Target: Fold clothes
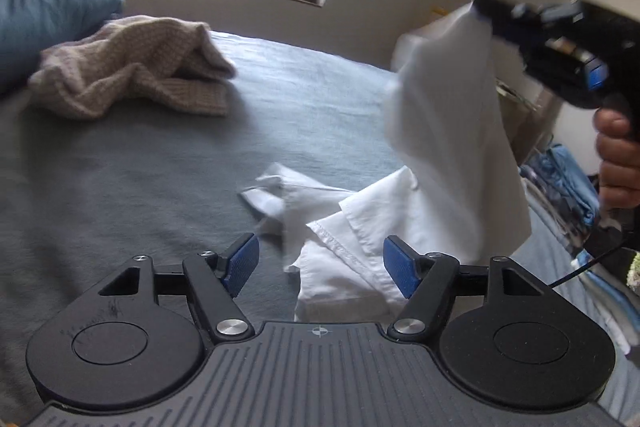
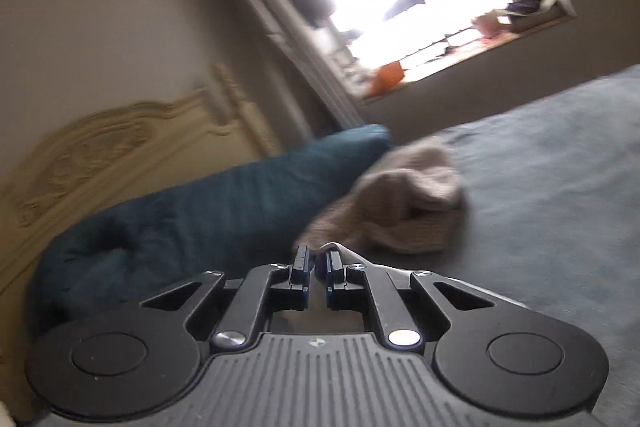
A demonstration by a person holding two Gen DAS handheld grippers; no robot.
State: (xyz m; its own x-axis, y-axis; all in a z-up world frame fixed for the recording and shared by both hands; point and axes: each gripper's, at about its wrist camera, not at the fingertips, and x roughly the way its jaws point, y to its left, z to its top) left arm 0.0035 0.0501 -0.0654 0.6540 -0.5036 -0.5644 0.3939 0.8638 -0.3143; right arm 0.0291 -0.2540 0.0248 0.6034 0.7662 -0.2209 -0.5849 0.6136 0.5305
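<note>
Left gripper (image 1: 320, 269) sits nearest the lens, jaws spread wide, nothing between the blue pads (image 1: 242, 263); it hovers just over the crumpled lower part of the white shirt (image 1: 352, 251) on the grey bedsheet (image 1: 140, 187). A stitched hem or collar edge runs diagonally up and away from between the pads, so the cloth lies dead ahead and slightly right of centre. Right gripper (image 2: 316, 265) is clenched on a thin pinch of white fabric; in the left wrist view it is raised at the upper right, person's hand (image 1: 616, 163) on the grip, with the shirt hanging from it down to the bed. So the garment's long axis now runs steeply from the right gripper's pinch down to the heap under the left one. My read: the left is the nearer tool for the second grab, needs a short drop onto that hem edge, then both can spread the shirt flat. Risk: the heap is layered, so it could catch two plies. Beige knit garment (image 1: 132, 75) lies well apart, far left by the teal pillow (image 1: 52, 15); untouched. No readable brands, labels or text.
</note>
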